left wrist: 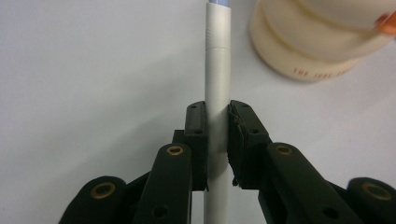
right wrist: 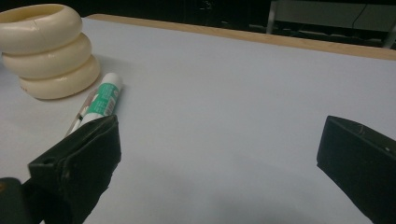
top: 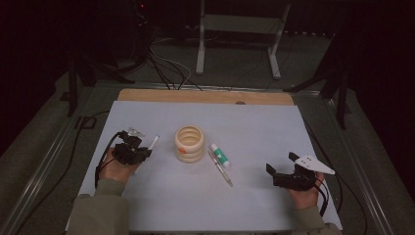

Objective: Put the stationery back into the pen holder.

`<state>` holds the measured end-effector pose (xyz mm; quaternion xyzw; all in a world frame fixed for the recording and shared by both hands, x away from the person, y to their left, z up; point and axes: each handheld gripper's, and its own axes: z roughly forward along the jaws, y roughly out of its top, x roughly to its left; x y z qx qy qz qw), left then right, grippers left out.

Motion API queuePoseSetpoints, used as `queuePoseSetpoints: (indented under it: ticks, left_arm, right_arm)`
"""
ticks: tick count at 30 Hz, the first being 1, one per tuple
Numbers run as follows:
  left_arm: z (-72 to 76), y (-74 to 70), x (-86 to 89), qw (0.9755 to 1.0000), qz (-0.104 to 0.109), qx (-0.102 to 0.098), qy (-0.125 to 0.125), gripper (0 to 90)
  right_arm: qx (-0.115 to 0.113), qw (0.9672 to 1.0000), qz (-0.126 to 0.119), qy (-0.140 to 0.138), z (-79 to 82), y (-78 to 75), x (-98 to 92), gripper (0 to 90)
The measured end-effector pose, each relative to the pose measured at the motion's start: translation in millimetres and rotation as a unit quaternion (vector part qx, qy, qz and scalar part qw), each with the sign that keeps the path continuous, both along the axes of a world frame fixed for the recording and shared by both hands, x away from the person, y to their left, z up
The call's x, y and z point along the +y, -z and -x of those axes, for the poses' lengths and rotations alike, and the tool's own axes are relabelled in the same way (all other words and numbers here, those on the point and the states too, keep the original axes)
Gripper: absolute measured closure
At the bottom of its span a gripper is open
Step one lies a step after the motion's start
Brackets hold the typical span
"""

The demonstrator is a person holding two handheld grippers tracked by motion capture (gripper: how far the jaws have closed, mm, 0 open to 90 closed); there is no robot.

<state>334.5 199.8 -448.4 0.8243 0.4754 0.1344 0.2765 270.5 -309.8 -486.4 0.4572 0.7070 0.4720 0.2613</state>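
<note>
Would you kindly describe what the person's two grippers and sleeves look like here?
Both grippers are black. The left gripper has two flat jaws on arms fixed with brass-coloured rivets, and a black cable loops from it. The right gripper has blocky black jaws, carries a pale grey three-cornered plate dotted with small holes, and trails a black cable too. The sleeves are olive-grey.

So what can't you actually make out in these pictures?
- White pen: left gripper view, tip cut off by the top edge.
- Holder: same view, red lettering too small to read.
- Clear pen: right gripper view, lower end hidden behind the right tongs.
</note>
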Motion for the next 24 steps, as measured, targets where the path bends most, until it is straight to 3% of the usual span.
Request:
queuePoseSetpoints:
  ticks: [17, 24]
  left_arm:
    - [-4.5, -14.1, -11.8, 0.998, 0.04, -0.048, 0.006, 79.4]
    - [-6.8, -16.2, -14.2, 0.9968, 0.055, -0.057, 0.005, 79.4]
  right_arm:
    - [0.0, 1.0, 0.0, 0.0, -0.1, -0.1, -0.4, 0.2]
    - [-0.001, 1.0, 0.0, 0.0, -0.1, 0.0, -0.2, 0.2]
